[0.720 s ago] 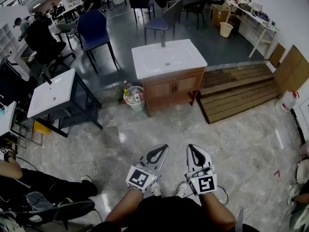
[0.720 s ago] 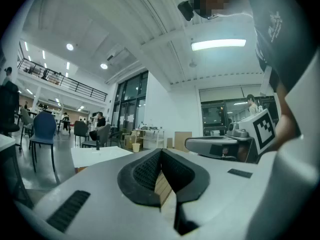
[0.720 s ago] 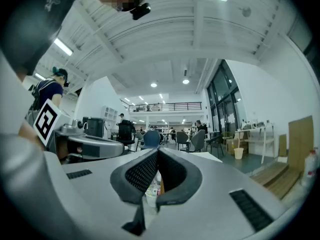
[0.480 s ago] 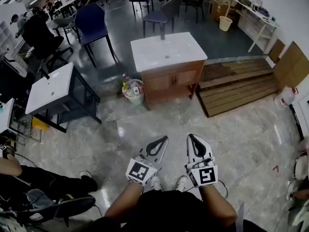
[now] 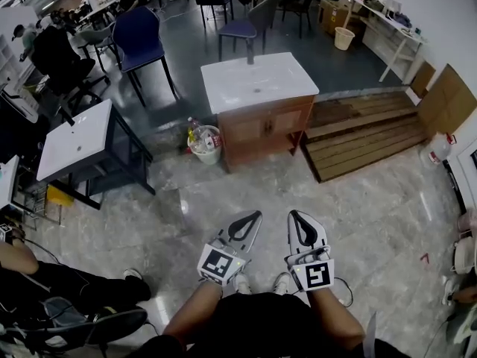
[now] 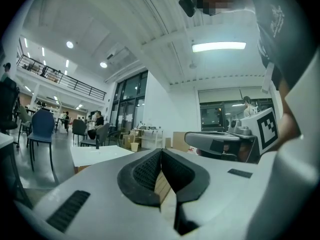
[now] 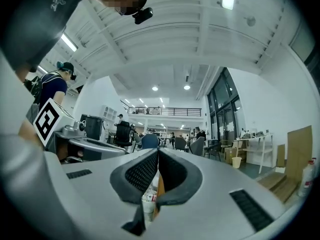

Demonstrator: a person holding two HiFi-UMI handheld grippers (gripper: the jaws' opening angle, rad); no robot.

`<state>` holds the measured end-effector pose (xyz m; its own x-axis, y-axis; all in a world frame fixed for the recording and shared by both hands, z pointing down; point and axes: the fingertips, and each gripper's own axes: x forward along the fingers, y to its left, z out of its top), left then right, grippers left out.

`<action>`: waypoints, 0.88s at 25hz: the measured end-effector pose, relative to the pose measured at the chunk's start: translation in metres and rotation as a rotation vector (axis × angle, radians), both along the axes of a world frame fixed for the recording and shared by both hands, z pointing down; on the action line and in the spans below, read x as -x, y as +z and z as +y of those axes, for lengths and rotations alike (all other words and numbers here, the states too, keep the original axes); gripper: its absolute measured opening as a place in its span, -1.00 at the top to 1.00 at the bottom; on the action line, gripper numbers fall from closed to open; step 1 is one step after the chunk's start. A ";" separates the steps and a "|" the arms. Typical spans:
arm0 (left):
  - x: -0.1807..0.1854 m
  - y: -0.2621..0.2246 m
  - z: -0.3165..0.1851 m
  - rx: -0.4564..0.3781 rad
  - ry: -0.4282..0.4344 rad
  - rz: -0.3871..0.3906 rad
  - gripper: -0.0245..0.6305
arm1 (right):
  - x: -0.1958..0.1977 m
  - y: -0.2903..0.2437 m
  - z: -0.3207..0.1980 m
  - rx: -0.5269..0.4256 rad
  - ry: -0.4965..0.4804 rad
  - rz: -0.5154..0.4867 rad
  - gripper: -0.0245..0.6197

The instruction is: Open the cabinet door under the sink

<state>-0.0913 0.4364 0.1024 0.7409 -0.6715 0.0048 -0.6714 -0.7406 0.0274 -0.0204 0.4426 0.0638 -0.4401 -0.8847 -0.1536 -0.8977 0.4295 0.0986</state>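
Colours: cabinet (image 5: 264,131) is reddish-brown wood grain and its sink top (image 5: 257,80) is plain white. The floor (image 5: 373,215) is glossy grey with marble veining. Left gripper (image 5: 253,218) and right gripper (image 5: 294,216) have white shells, black dimpled pads and black-on-white square-marker cubes. The chair (image 5: 141,39) is blue, the pallet (image 5: 365,136) is brown planks, the second sink (image 5: 78,140) is white on a black frame, and the basket (image 5: 343,38) is cream.

My left tongs (image 5: 256,216) and right tongs (image 5: 294,215) now sit slightly higher in the head view, and the sink cabinet (image 5: 261,129) drifts a little up the frame.
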 end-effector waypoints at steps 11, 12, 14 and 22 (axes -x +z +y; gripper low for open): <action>0.019 0.018 -0.008 0.060 0.021 -0.004 0.85 | 0.009 0.018 0.000 0.054 0.069 0.013 0.85; 0.019 0.019 -0.009 0.065 0.020 -0.005 0.85 | 0.009 0.019 -0.001 0.058 0.067 0.019 0.85; 0.016 0.020 -0.014 0.076 0.019 -0.008 0.85 | 0.006 0.017 -0.005 0.052 0.069 0.014 0.85; -0.014 0.024 -0.049 0.087 0.017 -0.059 0.85 | -0.024 0.022 -0.045 0.060 0.062 0.006 0.85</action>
<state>-0.0770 0.3872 0.1260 0.7491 -0.6539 0.1062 -0.6609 -0.7486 0.0528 0.0036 0.3980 0.0856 -0.3848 -0.9179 -0.0967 -0.9223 0.3782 0.0799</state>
